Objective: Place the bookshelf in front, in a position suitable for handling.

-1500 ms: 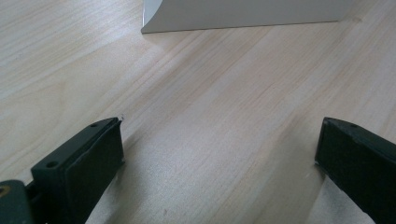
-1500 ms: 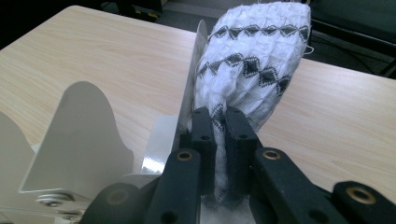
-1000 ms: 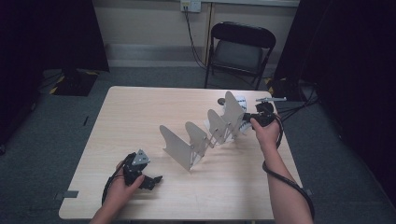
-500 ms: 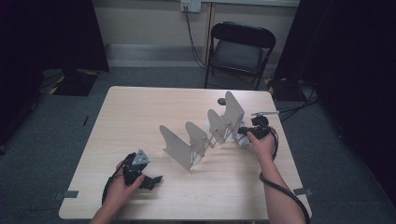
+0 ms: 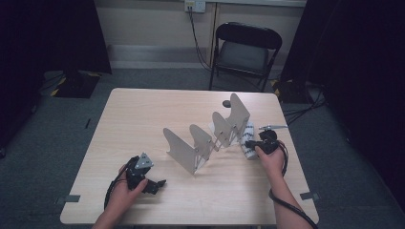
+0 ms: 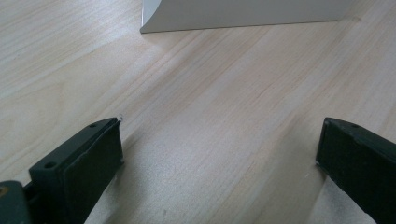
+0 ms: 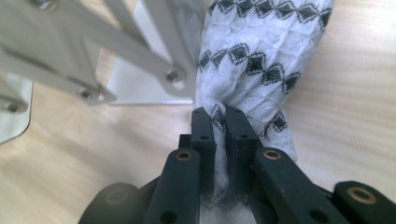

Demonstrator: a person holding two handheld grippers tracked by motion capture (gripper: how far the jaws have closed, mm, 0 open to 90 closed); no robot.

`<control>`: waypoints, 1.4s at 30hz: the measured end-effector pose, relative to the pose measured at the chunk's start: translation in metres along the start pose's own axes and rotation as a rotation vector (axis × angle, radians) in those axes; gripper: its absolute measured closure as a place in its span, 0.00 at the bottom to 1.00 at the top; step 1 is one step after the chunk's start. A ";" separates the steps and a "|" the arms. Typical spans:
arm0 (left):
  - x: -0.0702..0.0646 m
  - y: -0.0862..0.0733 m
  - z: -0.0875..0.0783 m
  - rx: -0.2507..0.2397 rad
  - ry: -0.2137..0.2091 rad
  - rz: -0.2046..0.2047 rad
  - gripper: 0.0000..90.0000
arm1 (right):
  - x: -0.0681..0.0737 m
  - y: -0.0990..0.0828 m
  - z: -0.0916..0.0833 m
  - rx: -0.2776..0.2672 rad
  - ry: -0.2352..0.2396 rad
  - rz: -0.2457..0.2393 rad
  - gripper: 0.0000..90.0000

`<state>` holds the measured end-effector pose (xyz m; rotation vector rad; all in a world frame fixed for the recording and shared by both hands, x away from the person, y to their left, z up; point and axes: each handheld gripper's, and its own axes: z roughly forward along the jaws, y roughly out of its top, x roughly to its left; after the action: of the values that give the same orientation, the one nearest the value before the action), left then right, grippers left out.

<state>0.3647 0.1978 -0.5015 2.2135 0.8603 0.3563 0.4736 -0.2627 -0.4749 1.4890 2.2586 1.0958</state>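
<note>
A grey folding rack point(image 5: 210, 138) of several upright plates stands stretched across the middle of the table point(image 5: 143, 114). At its right end is a white cloth with a black diamond pattern point(image 5: 248, 140). My right gripper point(image 5: 250, 143) is shut on a bunched fold of it. In the right gripper view the closed jaws point(image 7: 220, 114) pinch the cloth point(image 7: 261, 51) right next to the rack's riveted bars point(image 7: 140, 51). My left gripper point(image 5: 160, 185) rests low at the table's near left, open. Between its jaws point(image 6: 219, 154) is bare wood, with one rack plate point(image 6: 243, 14) farther off.
A small dark round object point(image 5: 226, 103) lies on the table behind the rack. A black folding chair point(image 5: 246, 47) stands beyond the far edge. Cables trail from both grippers across the near side of the table.
My right hand has come down and toward the near side with the cloth, from beside the rack's tallest plate to the tabletop. The left hand has stayed put.
</note>
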 end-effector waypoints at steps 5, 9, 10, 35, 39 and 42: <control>0.000 0.000 0.000 0.000 0.002 -0.001 0.00 | 0.005 -0.007 -0.007 0.013 -0.009 -0.012 0.93; 0.000 0.000 0.000 -0.001 0.003 -0.001 0.00 | 0.008 -0.011 -0.011 0.018 -0.015 -0.014 0.93; 0.000 0.000 0.000 0.000 0.001 -0.001 0.00 | 0.009 -0.012 -0.011 0.018 -0.015 -0.013 0.93; 0.000 0.000 0.000 0.000 0.002 0.000 0.00 | 0.040 -0.060 -0.059 0.029 0.064 -0.055 0.82; 0.000 0.000 0.000 0.000 0.002 0.000 0.00 | 0.036 -0.062 -0.071 -0.019 0.025 -0.051 0.64; 0.000 0.000 0.000 0.000 0.002 0.000 0.00 | 0.035 -0.058 -0.076 -0.067 -0.021 -0.081 0.59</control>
<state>0.3644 0.1978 -0.5014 2.2140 0.8611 0.3584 0.3756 -0.2798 -0.4550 1.3654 2.2240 1.1150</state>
